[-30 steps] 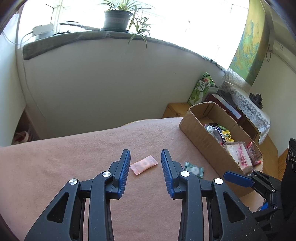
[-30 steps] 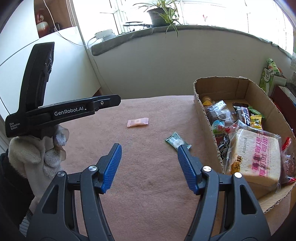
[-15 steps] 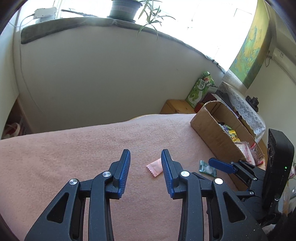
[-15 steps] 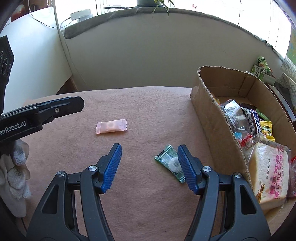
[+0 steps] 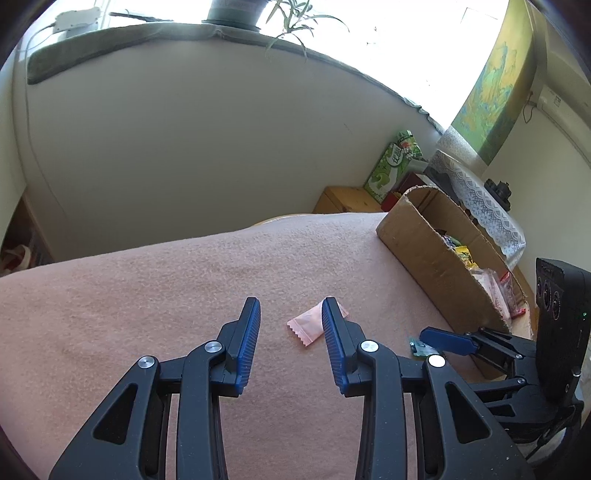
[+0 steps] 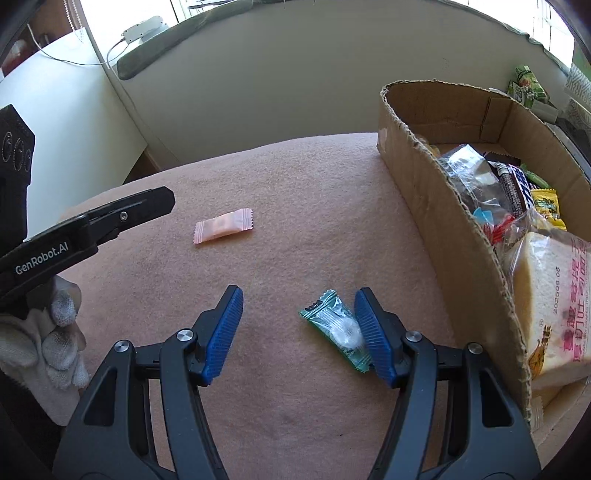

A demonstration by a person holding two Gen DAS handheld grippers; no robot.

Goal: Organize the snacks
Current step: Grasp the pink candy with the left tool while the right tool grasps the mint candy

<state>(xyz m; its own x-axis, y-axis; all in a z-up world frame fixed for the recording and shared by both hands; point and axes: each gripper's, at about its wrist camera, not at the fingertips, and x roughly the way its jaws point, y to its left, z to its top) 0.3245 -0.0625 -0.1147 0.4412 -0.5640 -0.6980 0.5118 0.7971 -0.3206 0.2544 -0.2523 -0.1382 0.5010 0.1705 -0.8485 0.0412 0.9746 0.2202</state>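
Nearest the cameras, both black two-finger grippers with ribbed blue pads pointed down at a pink fleece blanket (image 6: 332,206) spread over the table. The right gripper (image 6: 298,330) stood with its jaws apart and nothing pressed between them; a small green foil-wrapped candy (image 6: 338,328) lay flat on the blanket inside the gap, close against the right-side pad and partly hidden by it, though contact could not be told. The left gripper (image 5: 291,341) also had its jaws apart, more narrowly, and gripped nothing; a small pink wrapped candy (image 5: 308,325) lay on the blanket just beyond its tips, its far end hidden behind the right-side pad. In the right wrist view that gripper reached in from the left edge, held by a hand in a white knit glove (image 6: 55,339). To the right of both candies, an open brown cardboard box (image 6: 454,236) rested on the blanket, holding assorted packaged snacks, among them a clear bag of sliced bread (image 6: 554,295) at its near end. Farther back rose a plain pale wall under a bright window sill bearing a potted green plant (image 5: 236,11).
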